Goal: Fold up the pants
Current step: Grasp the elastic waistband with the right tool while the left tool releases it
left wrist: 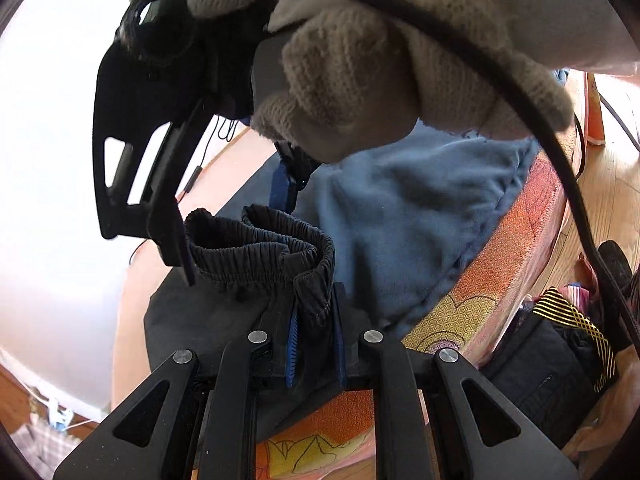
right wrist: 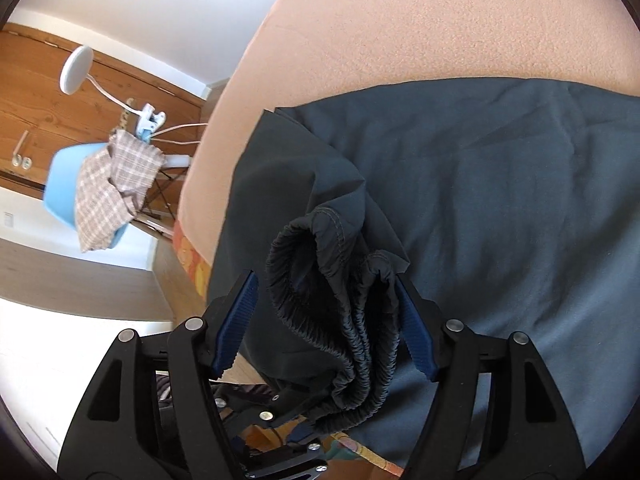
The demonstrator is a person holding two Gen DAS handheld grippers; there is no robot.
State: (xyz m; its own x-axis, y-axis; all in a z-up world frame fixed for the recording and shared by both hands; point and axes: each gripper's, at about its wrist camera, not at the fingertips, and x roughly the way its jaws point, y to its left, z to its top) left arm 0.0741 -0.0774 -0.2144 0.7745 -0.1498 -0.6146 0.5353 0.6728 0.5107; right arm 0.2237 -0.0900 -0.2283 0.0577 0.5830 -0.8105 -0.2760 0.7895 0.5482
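My left gripper [left wrist: 316, 344] is clamped tight on the bunched elastic waistband of the dark grey-black fabric pants [left wrist: 264, 252], w/ my right gripper [right wrist: 326, 320] spread wide around that same band, pads not pressing it. Only the left cam shows my glove-covered hand [left wrist: 360, 80] on the right tool, a blue fleece cloth [left wrist: 404, 216] and an orange patterned cover [left wrist: 520, 240]; only the right cam shows the pants spread flat on the peach blanket [right wrist: 440, 28], plus a light blue chair [right wrist: 64, 188] w/ a checked cloth [right wrist: 112, 184] and a white clip lamp [right wrist: 78, 68]. Legs run away from my fingers toward the right, waistband end nearest me.
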